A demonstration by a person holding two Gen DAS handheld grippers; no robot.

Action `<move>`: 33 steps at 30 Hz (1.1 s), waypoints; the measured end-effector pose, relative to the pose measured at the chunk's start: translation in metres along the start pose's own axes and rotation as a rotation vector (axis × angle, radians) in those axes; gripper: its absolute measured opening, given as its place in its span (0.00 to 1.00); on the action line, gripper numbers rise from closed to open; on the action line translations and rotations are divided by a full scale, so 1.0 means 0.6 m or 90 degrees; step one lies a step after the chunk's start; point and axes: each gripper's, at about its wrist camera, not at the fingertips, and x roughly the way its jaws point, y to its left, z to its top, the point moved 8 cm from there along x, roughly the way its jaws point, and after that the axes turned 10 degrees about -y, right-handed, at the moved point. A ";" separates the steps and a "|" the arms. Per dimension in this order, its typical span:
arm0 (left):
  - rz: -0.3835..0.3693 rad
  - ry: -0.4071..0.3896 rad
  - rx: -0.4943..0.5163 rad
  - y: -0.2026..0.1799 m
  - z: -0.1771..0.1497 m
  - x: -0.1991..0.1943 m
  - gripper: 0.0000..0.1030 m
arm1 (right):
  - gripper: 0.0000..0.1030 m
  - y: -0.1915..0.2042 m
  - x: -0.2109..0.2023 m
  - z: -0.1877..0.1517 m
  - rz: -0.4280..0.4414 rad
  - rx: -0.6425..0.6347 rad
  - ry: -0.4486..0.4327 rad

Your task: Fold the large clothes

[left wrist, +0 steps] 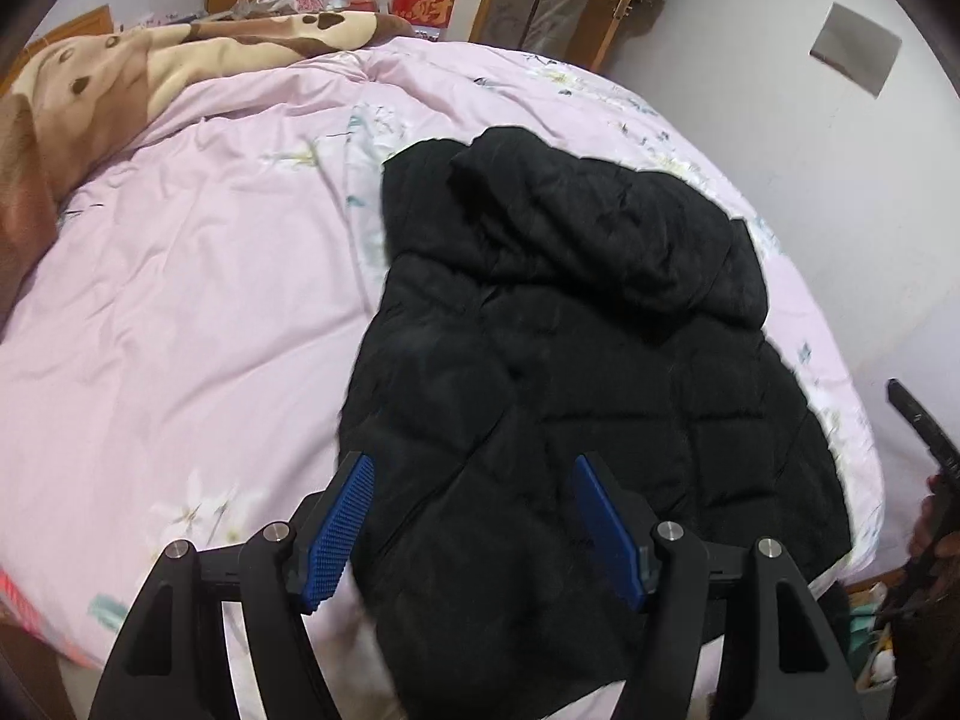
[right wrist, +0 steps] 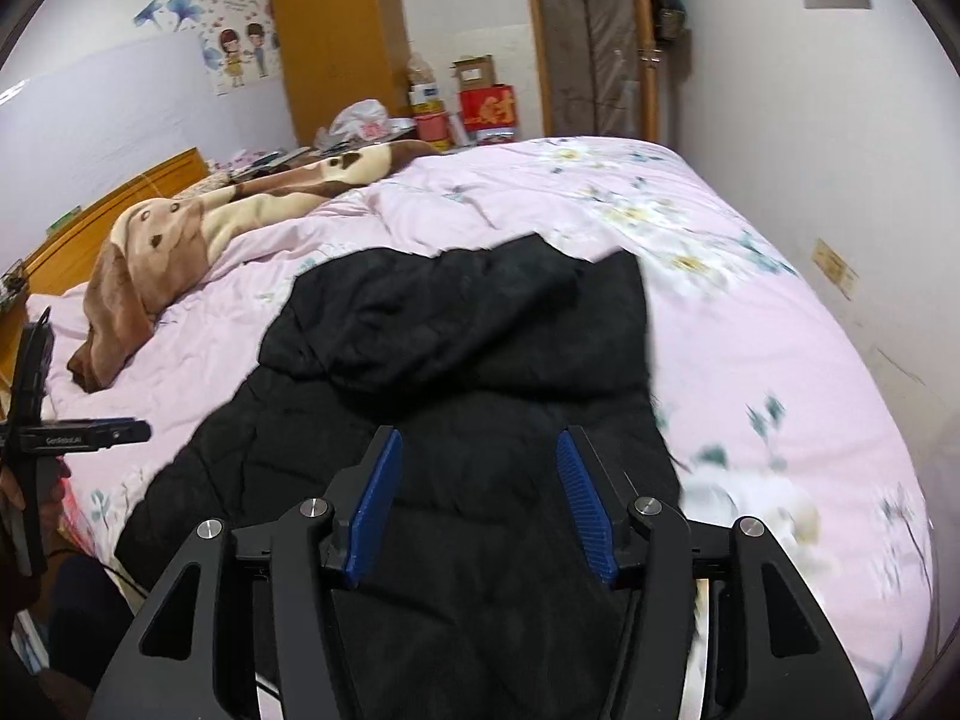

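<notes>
A black quilted hooded jacket lies on the pink floral bedspread, its hood toward the far side and its hem hanging over the near edge. My left gripper is open and empty, hovering over the jacket's lower left part. In the right wrist view the jacket fills the middle, and my right gripper is open and empty above its lower part. The left gripper shows at that view's left edge. The right gripper shows at the left wrist view's right edge.
A brown and cream blanket is bunched at the head of the bed by the wooden headboard. A wardrobe, boxes and a door stand beyond the bed. A white wall runs close along the right side.
</notes>
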 end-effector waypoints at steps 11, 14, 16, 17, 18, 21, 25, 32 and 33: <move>0.000 0.030 -0.042 0.027 -0.091 -0.012 0.67 | 0.54 -0.075 -0.063 -0.102 -0.084 0.070 0.034; 0.005 0.049 -0.057 0.035 -0.127 0.001 0.67 | 0.65 -0.098 -0.067 -0.150 -0.108 0.081 0.063; 0.001 0.063 -0.065 0.036 -0.148 0.012 0.67 | 0.65 -0.110 -0.066 -0.182 -0.122 0.077 0.083; 0.003 0.075 -0.071 0.038 -0.161 0.019 0.67 | 0.65 -0.114 -0.064 -0.197 -0.124 0.079 0.095; 0.004 0.078 -0.075 0.039 -0.167 0.022 0.67 | 0.65 -0.118 -0.062 -0.207 -0.128 0.082 0.104; -0.002 0.076 -0.092 0.039 -0.178 0.026 0.67 | 0.65 -0.129 -0.052 -0.232 -0.126 0.104 0.124; -0.007 0.089 -0.100 0.034 -0.190 0.036 0.67 | 0.66 -0.135 -0.044 -0.248 -0.117 0.129 0.143; -0.014 0.093 -0.116 0.023 -0.196 0.042 0.59 | 0.66 -0.111 -0.023 -0.255 -0.078 0.138 0.167; -0.019 0.090 -0.110 0.017 -0.195 0.040 0.53 | 0.64 -0.105 -0.020 -0.256 -0.071 0.137 0.175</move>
